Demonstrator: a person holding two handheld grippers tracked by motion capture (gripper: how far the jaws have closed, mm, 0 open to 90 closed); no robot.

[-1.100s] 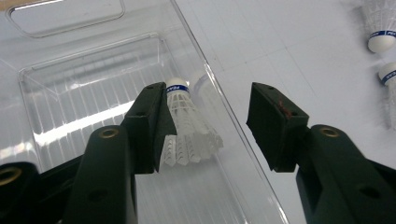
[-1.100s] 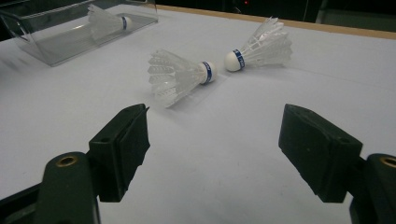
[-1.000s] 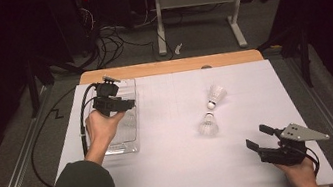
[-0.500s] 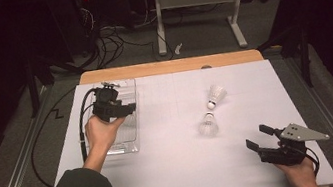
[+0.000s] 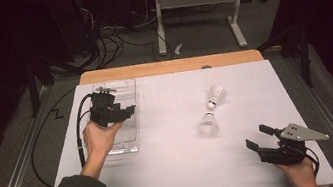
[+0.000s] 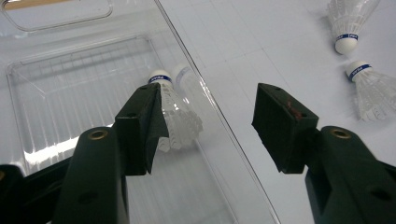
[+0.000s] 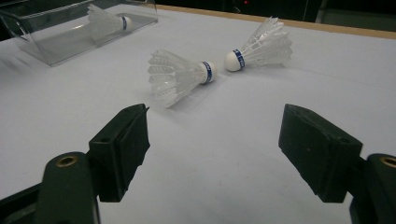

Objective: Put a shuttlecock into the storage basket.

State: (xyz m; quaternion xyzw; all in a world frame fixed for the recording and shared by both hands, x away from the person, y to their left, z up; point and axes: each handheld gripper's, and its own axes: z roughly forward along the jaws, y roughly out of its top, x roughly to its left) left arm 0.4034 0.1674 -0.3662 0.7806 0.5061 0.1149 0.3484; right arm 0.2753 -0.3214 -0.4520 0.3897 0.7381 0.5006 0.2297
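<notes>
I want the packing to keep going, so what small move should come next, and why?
Probably ease the right gripper forward toward the nearer shuttlecock. Its jaws are open and empty, one shuttlecock already lies in the clear tray, and two remain on the table.

**Shuttlecocks: one boxed, two on the table**

One white shuttlecock lies on its side inside the clear plastic tray. Two more, a nearer shuttlecock and a farther shuttlecock, lie mid-table, blue-banded cork heads nearly touching.
</notes>
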